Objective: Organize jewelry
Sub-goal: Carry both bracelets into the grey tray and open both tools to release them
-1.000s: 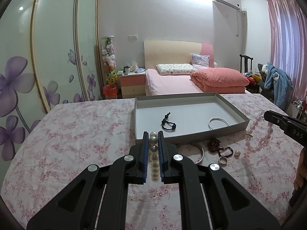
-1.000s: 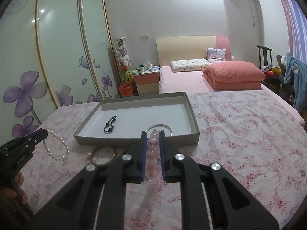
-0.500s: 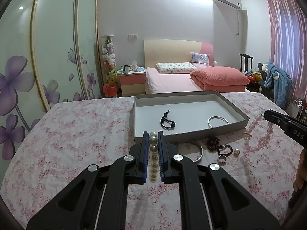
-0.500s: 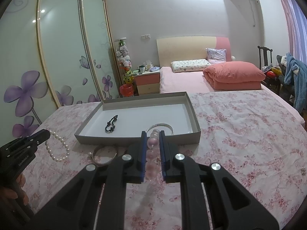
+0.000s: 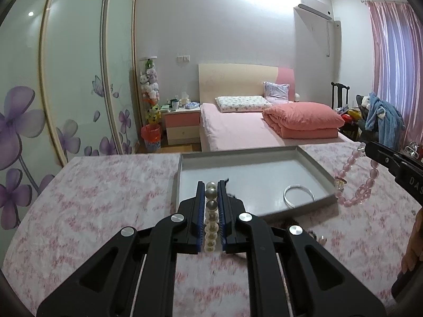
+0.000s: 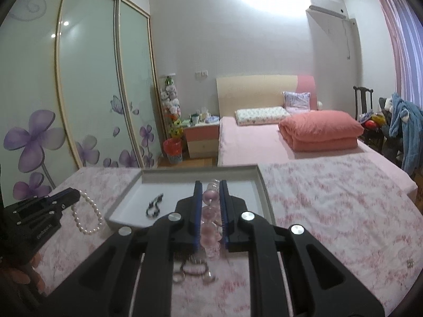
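I have the left hand-held gripper (image 5: 211, 185) pinching a white pearl bead bracelet (image 5: 211, 219), the loop hanging over the pink floral tablecloth on the table (image 5: 92, 198). My right hand-held gripper (image 6: 210, 183) is clamped on a translucent pink bead bracelet (image 6: 210, 215), which dangles beside the right wall of the shallow grey cardboard tray (image 5: 314, 163) near the table's far edge. Inside the tray lie a thin silver bangle (image 5: 298, 194) and a small black beaded bracelet (image 6: 154, 207). Beyond the table I see a bed with a folded salmon quilt (image 5: 304, 121), and frosted wardrobe doors printed with purple flowers (image 5: 66, 92) on the left.
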`<state>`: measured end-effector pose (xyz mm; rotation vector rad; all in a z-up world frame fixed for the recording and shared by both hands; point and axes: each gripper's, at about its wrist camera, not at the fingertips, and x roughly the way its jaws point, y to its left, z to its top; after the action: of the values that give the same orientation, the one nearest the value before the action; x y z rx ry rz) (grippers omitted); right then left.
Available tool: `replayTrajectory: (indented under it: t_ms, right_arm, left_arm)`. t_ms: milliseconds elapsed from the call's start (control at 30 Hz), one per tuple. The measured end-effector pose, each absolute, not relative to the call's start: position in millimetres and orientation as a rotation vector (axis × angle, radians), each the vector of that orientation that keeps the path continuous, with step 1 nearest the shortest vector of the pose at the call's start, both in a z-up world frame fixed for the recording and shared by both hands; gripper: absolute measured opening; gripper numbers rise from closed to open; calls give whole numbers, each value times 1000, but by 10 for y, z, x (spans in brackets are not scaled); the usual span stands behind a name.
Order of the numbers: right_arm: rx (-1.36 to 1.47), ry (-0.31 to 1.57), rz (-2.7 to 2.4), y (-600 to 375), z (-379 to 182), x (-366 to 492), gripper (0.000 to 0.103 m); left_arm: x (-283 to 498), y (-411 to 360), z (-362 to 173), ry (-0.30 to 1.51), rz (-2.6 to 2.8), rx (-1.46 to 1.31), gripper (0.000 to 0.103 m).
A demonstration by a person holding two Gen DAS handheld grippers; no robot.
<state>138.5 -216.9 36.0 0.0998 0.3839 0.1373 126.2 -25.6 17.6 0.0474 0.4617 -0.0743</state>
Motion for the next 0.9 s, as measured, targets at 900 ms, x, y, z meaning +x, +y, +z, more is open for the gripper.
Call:
replayTrajectory:
  t_ms: [900]
  right_arm:
    - [200,573,174,-2012,-151,2786,14]
  left_arm:
    - [2369,-528,-166,579,-100,29,10]
